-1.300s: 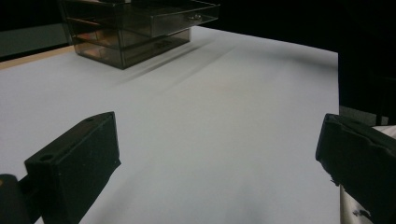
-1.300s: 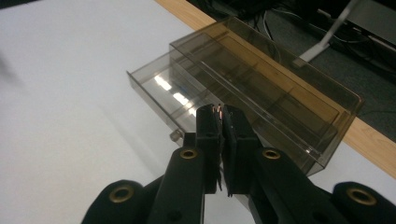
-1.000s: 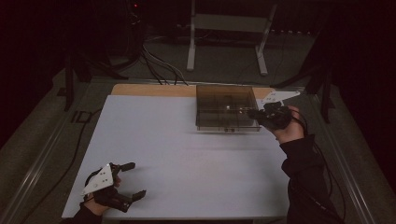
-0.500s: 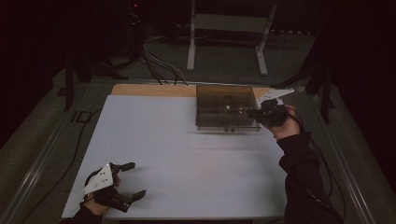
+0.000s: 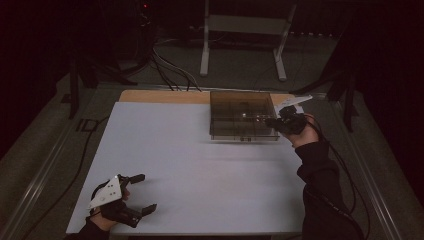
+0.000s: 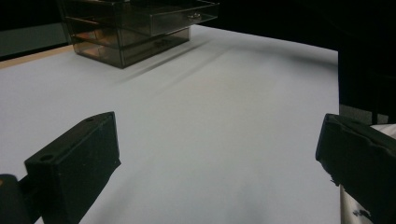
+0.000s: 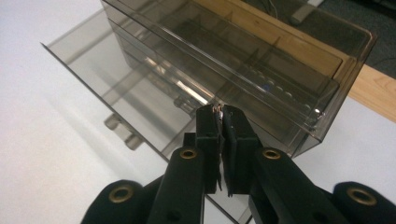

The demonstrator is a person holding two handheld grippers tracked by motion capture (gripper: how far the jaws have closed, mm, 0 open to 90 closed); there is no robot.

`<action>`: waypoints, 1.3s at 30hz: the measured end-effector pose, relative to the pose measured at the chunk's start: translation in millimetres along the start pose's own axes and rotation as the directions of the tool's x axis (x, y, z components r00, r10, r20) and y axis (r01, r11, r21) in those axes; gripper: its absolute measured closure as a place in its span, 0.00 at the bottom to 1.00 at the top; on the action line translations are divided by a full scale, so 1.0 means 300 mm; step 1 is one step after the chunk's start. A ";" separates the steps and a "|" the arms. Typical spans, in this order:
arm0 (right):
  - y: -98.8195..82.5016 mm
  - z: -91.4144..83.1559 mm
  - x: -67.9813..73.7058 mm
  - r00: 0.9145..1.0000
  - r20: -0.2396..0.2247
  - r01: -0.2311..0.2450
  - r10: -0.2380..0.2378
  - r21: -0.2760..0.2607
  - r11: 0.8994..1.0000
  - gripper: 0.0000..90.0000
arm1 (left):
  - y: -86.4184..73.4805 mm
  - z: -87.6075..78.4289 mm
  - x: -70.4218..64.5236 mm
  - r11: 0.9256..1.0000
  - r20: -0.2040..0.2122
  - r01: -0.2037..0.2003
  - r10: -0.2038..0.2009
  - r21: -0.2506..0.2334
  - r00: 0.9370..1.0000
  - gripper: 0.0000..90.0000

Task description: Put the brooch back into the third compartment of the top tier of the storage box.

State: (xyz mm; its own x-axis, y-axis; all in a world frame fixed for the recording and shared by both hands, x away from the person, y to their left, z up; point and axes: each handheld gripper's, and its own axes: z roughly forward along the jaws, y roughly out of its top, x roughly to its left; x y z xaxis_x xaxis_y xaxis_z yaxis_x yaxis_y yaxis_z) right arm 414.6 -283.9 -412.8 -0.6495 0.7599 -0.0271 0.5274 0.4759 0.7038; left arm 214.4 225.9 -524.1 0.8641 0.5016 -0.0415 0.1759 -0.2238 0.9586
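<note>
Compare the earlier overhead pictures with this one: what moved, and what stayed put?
The right tongs, shut at the front of the smoky plastic drawer box, slid a little toward the table's near side, and the hand with them. Whether a drawer came out further is unclear. The left tongs stayed open at the white table's near corner; the box did not shift.

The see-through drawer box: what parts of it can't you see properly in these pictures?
- Drawer box, high view: too dark and small to tell what is inside.
- Right gripper, right gripper view: its shut jaws hide the handle they seem to pinch.
- Left gripper view: the top edge cuts off the box's upper part.
</note>
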 end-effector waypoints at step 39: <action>-0.001 0.066 -0.036 0.997 -0.012 -0.071 0.071 -0.006 0.997 0.64 | -0.001 -0.003 0.002 1.000 -0.003 0.007 -0.007 -0.006 1.000 0.01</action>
State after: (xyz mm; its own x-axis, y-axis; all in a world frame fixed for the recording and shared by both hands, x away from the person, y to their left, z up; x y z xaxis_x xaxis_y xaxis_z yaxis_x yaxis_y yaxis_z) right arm 432.2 -283.5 -426.8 -0.6167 0.7866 0.0312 0.5690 0.4181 0.7081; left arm 214.6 227.1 -524.1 0.8616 0.5054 -0.0476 0.1794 -0.2155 0.9599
